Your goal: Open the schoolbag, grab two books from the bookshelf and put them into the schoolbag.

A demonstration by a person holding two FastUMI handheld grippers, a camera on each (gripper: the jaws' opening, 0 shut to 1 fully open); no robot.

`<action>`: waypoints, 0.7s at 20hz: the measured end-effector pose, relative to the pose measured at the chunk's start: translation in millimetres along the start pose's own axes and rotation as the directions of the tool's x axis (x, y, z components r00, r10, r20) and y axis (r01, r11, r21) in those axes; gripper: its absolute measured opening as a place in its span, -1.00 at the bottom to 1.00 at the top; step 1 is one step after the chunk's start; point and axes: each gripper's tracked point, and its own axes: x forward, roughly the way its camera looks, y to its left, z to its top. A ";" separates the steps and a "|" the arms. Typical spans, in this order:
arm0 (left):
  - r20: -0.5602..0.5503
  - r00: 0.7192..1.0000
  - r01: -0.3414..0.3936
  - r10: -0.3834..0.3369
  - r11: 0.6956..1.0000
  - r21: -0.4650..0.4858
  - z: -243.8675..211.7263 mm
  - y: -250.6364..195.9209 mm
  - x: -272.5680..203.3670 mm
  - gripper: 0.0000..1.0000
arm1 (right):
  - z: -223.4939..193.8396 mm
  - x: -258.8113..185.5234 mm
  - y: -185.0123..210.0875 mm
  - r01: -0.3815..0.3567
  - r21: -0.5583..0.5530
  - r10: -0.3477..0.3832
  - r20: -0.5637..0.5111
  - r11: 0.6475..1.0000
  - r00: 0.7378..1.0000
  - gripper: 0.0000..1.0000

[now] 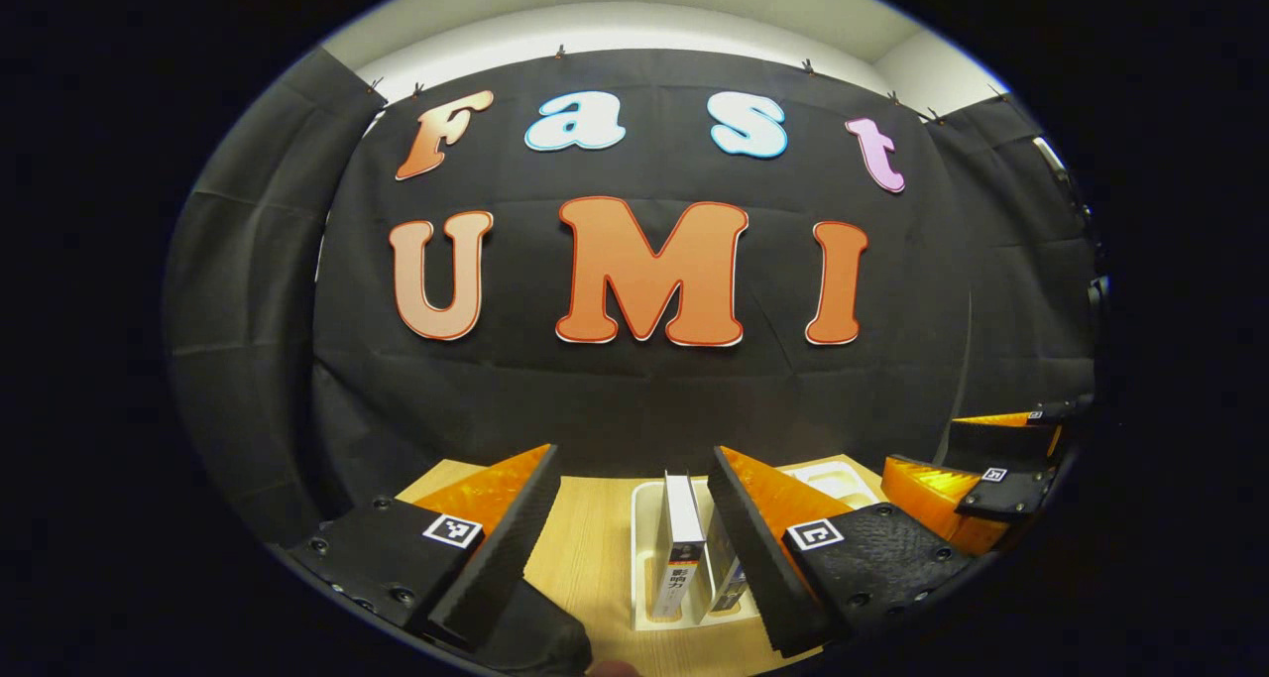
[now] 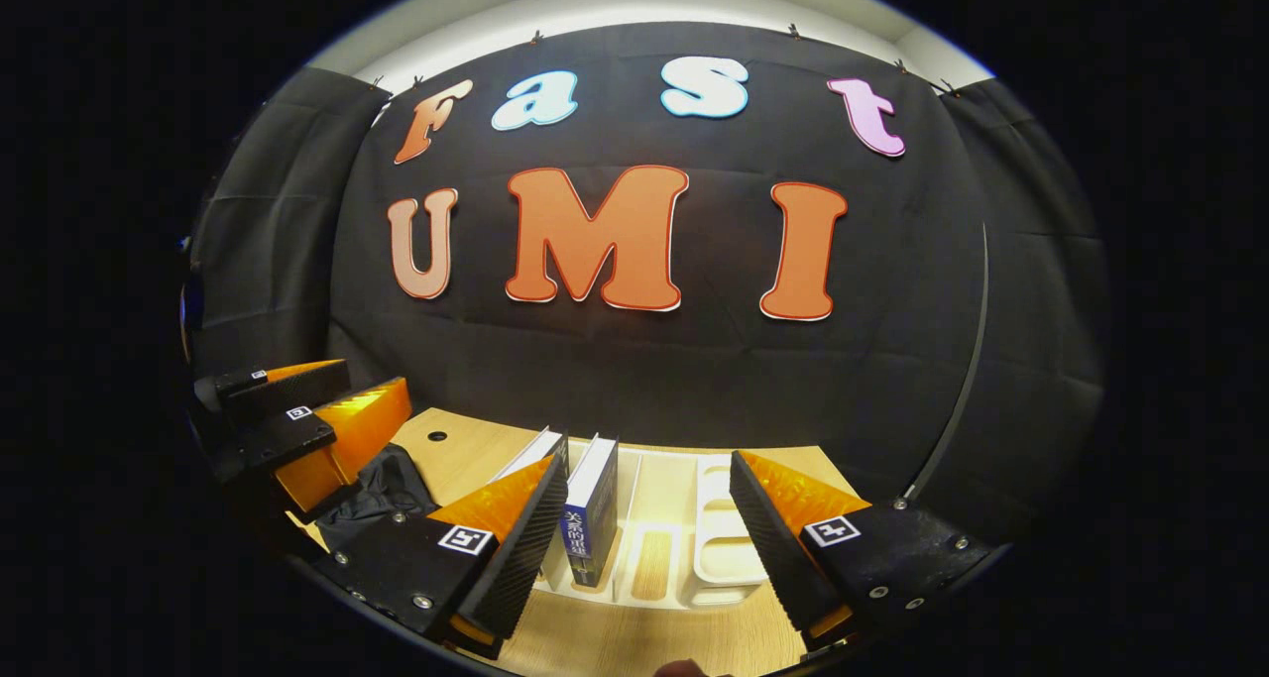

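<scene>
Left tool (image 1: 634, 548) jaws wide apart, holding nothing, above the wooden worktop (image 1: 585, 548). Right tool (image 2: 649, 538) likewise spread and empty. Between them, a white bookshelf (image 2: 719, 543) with two upright books: white-spined book (image 1: 682, 543), blue-spined book (image 2: 592, 513). Second book half hidden behind left tool's finger. Dark schoolbag (image 2: 382, 494) at left, mostly cut off.

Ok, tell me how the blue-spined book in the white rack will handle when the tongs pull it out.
The blue-spined book stands upright in the white rack, so it is probably stiff enough to lift by its covers. It looks fairly thick, so likely weighty for its size. With an open slot beside it, it may tip sideways if nudged rather than gripped squarely.
</scene>
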 end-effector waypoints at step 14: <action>-0.117 0.984 -0.095 0.136 0.947 0.306 -39.2 60.2 -19.2 0.92 | 0.4 12.3 -1.2 -0.033 -0.019 0.033 0.007 0.999 0.999 0.96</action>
